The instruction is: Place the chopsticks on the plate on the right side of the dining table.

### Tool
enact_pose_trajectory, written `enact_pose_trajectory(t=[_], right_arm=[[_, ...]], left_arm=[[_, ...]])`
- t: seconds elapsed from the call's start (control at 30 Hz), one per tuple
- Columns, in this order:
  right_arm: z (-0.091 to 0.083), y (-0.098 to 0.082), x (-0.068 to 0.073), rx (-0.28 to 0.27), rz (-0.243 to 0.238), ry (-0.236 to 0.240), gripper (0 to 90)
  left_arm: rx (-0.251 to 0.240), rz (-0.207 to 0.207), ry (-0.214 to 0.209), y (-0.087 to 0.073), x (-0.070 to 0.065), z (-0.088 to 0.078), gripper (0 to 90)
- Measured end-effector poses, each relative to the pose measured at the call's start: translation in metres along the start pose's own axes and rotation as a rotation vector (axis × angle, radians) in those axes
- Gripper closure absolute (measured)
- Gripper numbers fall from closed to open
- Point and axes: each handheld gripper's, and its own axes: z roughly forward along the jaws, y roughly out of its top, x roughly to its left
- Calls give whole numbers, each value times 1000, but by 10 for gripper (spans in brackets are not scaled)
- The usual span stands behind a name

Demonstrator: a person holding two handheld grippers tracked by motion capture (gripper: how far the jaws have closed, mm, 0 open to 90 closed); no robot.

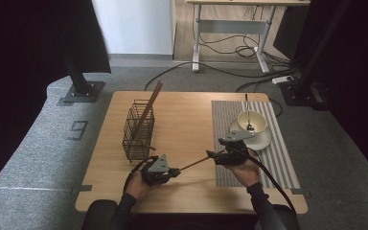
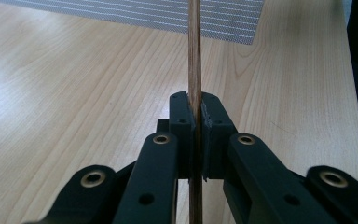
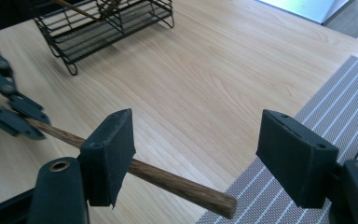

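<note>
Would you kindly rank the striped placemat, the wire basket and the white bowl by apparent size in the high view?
1. Striped placemat
2. Wire basket
3. White bowl

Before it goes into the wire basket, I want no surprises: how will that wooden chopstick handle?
The chopstick looks stiff, spanning straight out from the left gripper. Probably light, since one pinch carries it. Being round, it may roll if set on the table.
</note>
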Motion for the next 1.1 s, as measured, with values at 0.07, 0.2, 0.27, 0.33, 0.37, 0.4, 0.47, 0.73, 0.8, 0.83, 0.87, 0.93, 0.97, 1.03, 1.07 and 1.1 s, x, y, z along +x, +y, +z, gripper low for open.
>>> enact_pose_trajectory(t=[0.07, 0.2, 0.27, 0.33, 0.37, 0.4, 0.47, 0.73, 0.8, 0.83, 0.87, 0.93, 0.97, 1.03, 1.07, 1.1], right_arm=[[3, -4, -4, 16, 5, -4, 270], [8, -10, -9, 36, 19, -6, 273], [9, -10, -10, 46, 17, -19, 273], [6, -9, -10, 44, 11, -14, 273], [4, -8, -9, 40, 6, -14, 272], [1, -7, -9, 33, 0, -10, 271], [-4, -6, -9, 34, -10, -3, 261], [-12, -8, -6, 104, -68, 29, 226], [-12, -10, -4, 115, -77, 53, 223], [-11, -11, -2, 121, -82, 65, 218], [-11, -12, 0, 129, -90, 79, 213], [-8, -14, 4, 153, -108, 105, 195], [-6, -15, 6, 164, -119, 116, 190], [-2, -17, 9, 189, -130, 147, 178], [0, -18, 11, 196, -142, 161, 185], [2, -18, 14, 207, -152, 171, 202]], left_arm=[[0, 6, -3, 0, 0, -1, 844], [10, 17, -9, 0, -1, 0, 844], [20, 21, -14, 1, -1, 2, 845], [27, 19, -24, 0, -1, 3, 846], [29, 17, -29, 0, -1, 3, 846], [33, 16, -31, 0, -1, 3, 846], [40, 11, -37, -1, 0, 4, 846], [86, 21, -61, -2, -2, 10, 846], [94, 27, -68, -2, -3, 12, 846], [101, 31, -70, -2, -4, 12, 845], [108, 36, -76, -2, -4, 13, 845], [110, 38, -84, -2, -5, 14, 845], [113, 41, -86, -1, -5, 14, 845], [120, 45, -91, -1, -6, 14, 845], [123, 47, -94, -1, -6, 14, 845], [125, 50, -97, -1, -6, 14, 845]])
